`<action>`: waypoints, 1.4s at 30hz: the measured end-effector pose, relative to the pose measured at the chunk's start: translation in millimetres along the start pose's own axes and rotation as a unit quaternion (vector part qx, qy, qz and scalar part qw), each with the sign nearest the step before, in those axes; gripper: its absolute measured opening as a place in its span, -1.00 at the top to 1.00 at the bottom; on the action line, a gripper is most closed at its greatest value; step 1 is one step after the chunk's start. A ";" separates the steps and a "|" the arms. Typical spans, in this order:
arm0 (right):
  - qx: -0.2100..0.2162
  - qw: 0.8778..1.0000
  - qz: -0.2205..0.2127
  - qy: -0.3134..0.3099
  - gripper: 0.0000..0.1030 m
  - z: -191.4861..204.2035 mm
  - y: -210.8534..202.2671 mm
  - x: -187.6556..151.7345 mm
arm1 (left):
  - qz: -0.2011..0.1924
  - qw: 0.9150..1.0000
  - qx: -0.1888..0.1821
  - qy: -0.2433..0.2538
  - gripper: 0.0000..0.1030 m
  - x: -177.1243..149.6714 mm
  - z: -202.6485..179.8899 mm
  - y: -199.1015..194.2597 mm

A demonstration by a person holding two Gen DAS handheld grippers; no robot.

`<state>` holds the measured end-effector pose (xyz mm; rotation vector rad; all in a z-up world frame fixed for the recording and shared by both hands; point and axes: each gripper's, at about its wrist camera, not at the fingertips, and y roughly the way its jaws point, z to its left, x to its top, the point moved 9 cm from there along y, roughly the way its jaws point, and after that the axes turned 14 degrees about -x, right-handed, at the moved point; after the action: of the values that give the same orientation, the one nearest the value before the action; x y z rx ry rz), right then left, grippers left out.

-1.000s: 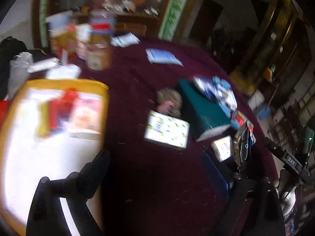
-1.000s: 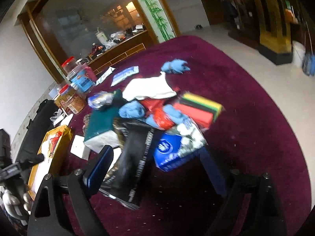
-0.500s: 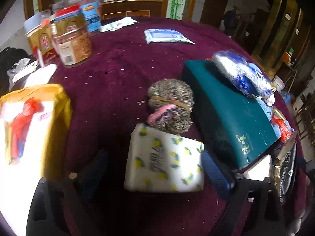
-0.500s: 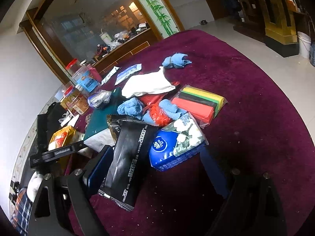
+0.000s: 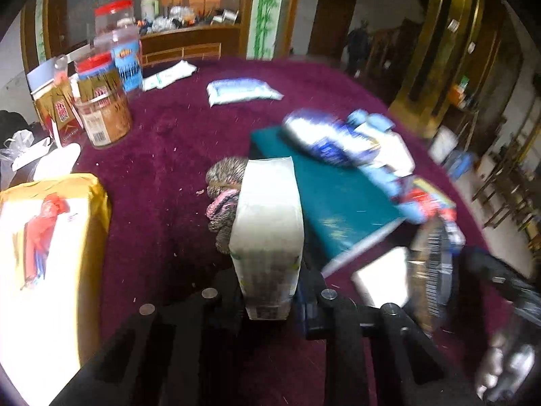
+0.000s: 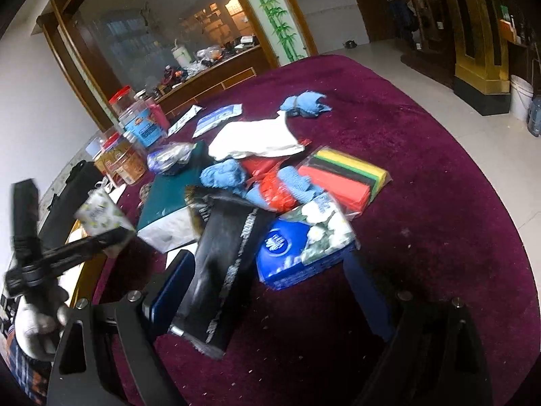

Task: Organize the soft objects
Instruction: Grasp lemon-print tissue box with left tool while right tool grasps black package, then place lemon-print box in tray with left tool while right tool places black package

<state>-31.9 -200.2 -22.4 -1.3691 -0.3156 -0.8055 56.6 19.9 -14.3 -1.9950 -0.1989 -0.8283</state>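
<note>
My left gripper [image 5: 270, 299] is shut on a white tissue pack with a lemon print [image 5: 267, 230] and holds it on edge above the maroon tablecloth; the pack also shows in the right wrist view [image 6: 99, 215], lifted at the left. A grey-pink yarn ball [image 5: 223, 199] lies just behind it, beside a dark green box [image 5: 324, 189]. My right gripper [image 6: 267, 291] is open and empty, its jaws either side of a black packet [image 6: 223, 267] and a blue tissue pack [image 6: 297, 250]. Blue cloths [image 6: 223, 176], a white cloth [image 6: 257, 138] and a sponge pack [image 6: 345, 176] lie beyond.
A yellow-rimmed box [image 5: 44, 237] sits at the left. Jars with red lids [image 5: 101, 101] stand at the back left. A pale blue packet [image 5: 241, 89] lies far back. The round table's edge [image 6: 490, 176] drops to the tiled floor at the right.
My left gripper closed on the lemon-print tissue pack and lifted it from flat onto its edge. My right gripper barely moved over the black packet.
</note>
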 end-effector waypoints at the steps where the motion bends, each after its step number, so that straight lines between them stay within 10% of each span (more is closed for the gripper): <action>1: 0.009 1.000 0.005 -0.002 -0.73 5.2 -1.6 -1.6 | -0.008 1.000 -0.007 0.002 0.53 -1.3 -3.8 -9.1; 9: 0.008 0.998 0.049 -0.025 -0.65 51.7 19.1 -4.4 | -0.052 0.997 -0.056 -0.019 0.53 -25.3 -10.9 -75.6; 10: 0.007 0.998 0.053 -0.022 -0.53 53.5 24.3 -4.8 | -0.053 0.997 -0.057 -0.023 0.53 -27.9 -8.5 -79.5; 12: 0.006 0.998 0.063 -0.017 0.42 54.1 30.8 -7.0 | -0.058 0.996 -0.053 -0.035 0.53 -35.4 2.4 -94.0; 23: 0.066 0.997 0.040 -0.016 0.44 71.1 -27.9 -8.3 | -0.079 0.988 0.032 -0.127 0.52 -75.1 126.0 -168.9; 35: 0.188 0.973 0.096 -0.098 0.44 250.0 -46.4 -22.7 | -0.035 0.977 0.059 -0.200 0.51 -90.9 204.5 -151.1; 42: 0.190 0.957 0.138 -0.170 0.43 360.2 -14.7 -56.5 | -0.012 0.976 0.052 -0.210 -0.06 -80.1 217.2 -133.4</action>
<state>7.4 158.9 28.4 -1.1481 -0.5064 -0.2545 38.9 284.9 -43.1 -2.0509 -0.5004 -0.3914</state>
